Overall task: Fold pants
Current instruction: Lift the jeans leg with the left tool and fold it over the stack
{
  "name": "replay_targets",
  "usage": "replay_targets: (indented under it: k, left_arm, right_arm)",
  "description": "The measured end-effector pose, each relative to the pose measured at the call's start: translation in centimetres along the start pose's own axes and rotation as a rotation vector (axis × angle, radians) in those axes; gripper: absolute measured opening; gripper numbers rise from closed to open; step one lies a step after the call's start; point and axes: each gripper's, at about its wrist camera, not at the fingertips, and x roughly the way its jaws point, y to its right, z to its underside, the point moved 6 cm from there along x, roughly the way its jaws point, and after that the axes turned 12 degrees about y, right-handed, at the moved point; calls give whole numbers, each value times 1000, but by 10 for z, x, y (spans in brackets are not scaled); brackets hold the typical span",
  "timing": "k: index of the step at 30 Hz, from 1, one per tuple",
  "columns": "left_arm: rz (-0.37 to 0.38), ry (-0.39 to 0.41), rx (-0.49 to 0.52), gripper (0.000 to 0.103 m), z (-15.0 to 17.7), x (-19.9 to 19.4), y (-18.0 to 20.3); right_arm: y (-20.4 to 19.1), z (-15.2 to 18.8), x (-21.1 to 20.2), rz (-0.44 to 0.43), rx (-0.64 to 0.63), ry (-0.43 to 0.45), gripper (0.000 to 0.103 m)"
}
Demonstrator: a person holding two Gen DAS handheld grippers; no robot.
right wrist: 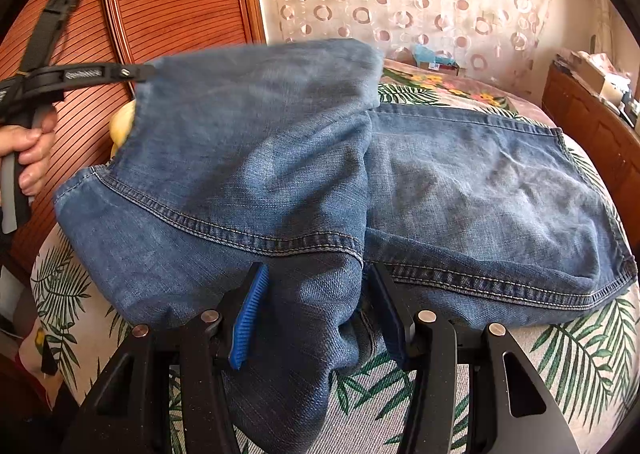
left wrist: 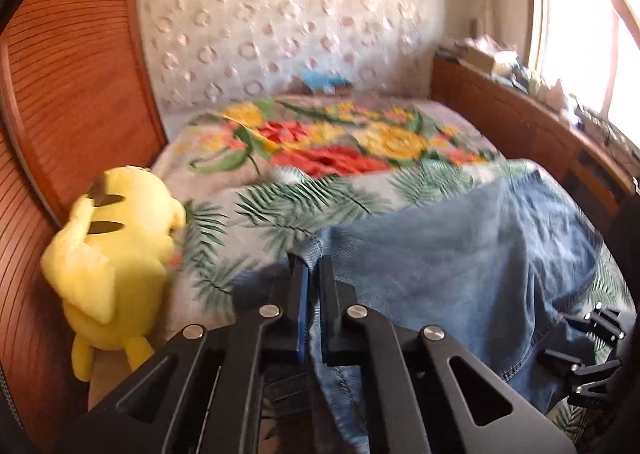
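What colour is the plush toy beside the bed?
Yellow with dark stripes; the toy shows best in the left wrist view.

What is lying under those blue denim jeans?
Under the blue denim jeans lies a palm-leaf and flower printed bedspread. A yellow plush toy peeks from behind the lifted part. Anything else beneath the fabric is covered.
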Motion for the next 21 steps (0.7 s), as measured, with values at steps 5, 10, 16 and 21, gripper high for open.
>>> replay_targets:
  k: [5,10,16,21]
  left_arm:
    - [-33,12,-28,6,-8,-11,-24]
    - [-36,-13,-21,6,-1,-8,-23]
    - [-9,-35,0,27,15,-14,-6]
    - [51,-20,16,47,23,-22,13]
  right_arm:
    - [2,1,2,-4,5,2,54]
    - [2,1,4,-2,5,1,54]
    - [3,1,4,-1,4,1,54]
    - [2,0,4,-1,2,1,54]
